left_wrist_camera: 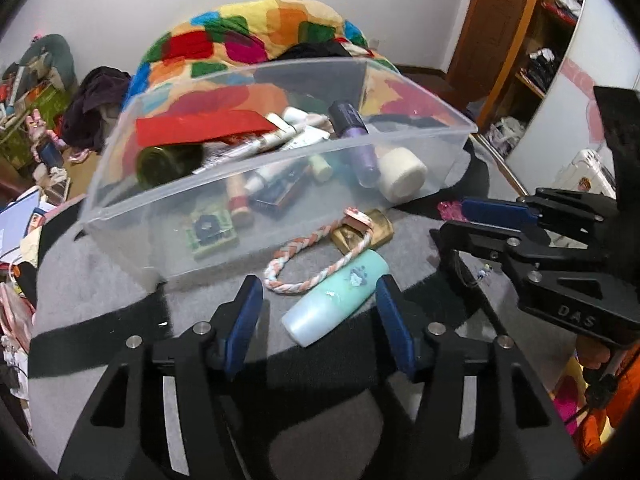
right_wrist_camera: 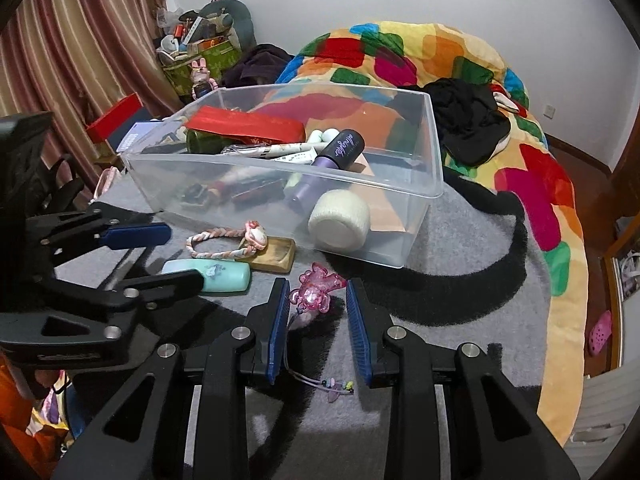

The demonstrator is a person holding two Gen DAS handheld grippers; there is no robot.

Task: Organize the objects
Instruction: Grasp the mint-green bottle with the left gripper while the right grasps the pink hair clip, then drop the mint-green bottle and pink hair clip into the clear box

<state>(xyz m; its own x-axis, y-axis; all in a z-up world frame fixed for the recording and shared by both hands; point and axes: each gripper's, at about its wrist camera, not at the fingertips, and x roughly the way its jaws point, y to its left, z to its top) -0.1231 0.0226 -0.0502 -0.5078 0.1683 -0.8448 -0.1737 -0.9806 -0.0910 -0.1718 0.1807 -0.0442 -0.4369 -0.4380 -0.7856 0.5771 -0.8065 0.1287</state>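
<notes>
I have both grippers angled steeply down over the grey blanket [right_wrist_camera: 460,280], side by side in front of the clear plastic bin [left_wrist_camera: 224,204]. My left gripper [left_wrist_camera: 320,312] has its blue pads apart, either side of the mint-green bottle [left_wrist_camera: 340,296], which lies on its side on the blanket with its pale cap toward me; neither pad touches it. My right gripper [right_wrist_camera: 318,320] is narrower, jaws apart around the pink translucent charm [right_wrist_camera: 316,290], with a gap showing on both sides, so nothing is clamped. From the left wrist view I can read "DAS" moulded into the right gripper's black body. Just behind the bottle lie a braided pink-and-white cord [left_wrist_camera: 316,264] and a gold-brown flat case [right_wrist_camera: 272,256], touching each other, right against the bin's front wall. Inside the bin, a purple tube [right_wrist_camera: 340,152] carries cursive script on its dark cap that I cannot make out for certain, beside a white roll [right_wrist_camera: 340,220] and a red envelope [right_wrist_camera: 248,124]
</notes>
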